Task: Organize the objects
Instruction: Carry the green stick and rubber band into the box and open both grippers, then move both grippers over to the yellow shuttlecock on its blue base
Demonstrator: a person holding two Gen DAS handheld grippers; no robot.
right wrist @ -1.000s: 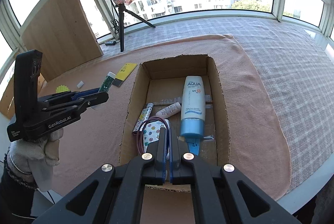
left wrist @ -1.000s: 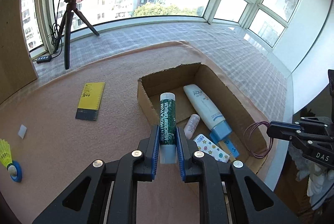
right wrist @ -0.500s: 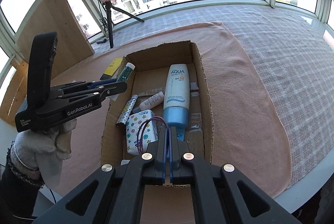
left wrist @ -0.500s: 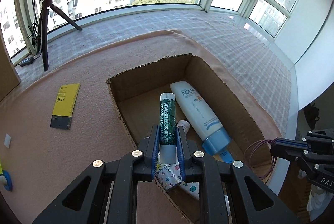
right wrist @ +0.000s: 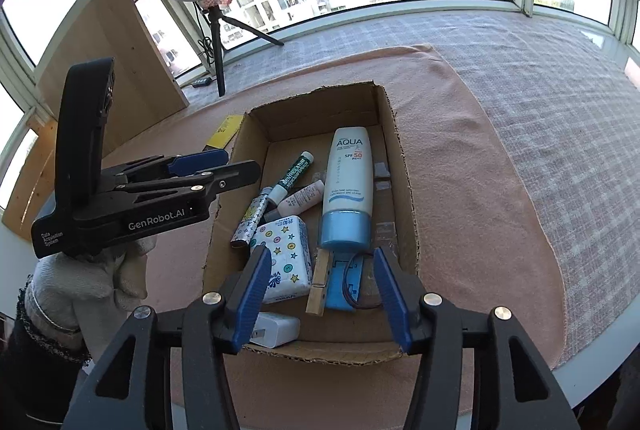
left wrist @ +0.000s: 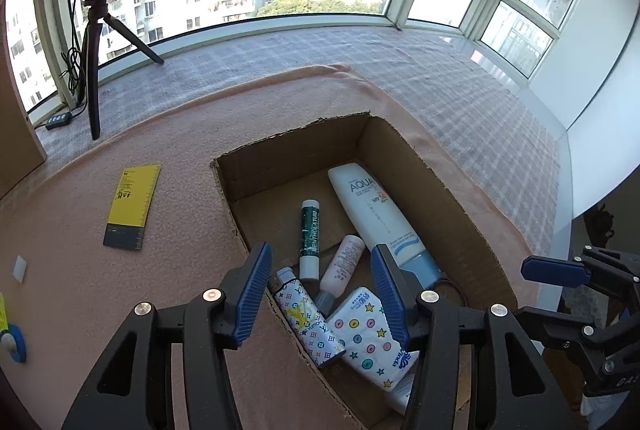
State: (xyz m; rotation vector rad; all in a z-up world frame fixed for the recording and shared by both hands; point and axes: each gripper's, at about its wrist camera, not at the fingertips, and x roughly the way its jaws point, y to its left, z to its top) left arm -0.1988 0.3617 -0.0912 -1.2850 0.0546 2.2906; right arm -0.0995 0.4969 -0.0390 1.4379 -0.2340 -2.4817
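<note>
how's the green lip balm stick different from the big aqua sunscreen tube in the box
The green lip balm stick is thin and dark green with a white cap; the AQUA sunscreen tube is much bigger and white with a light blue cap. The stick lies slanted, leaning on the small pink bottle; the tube lies along the cardboard box, cap toward the camera. Both lie in the box, gripped by neither gripper.

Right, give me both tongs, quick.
Left tongs: opening, holding nothing; the green lip balm lies loose in the box.
Right tongs: opening, holding nothing.
</note>
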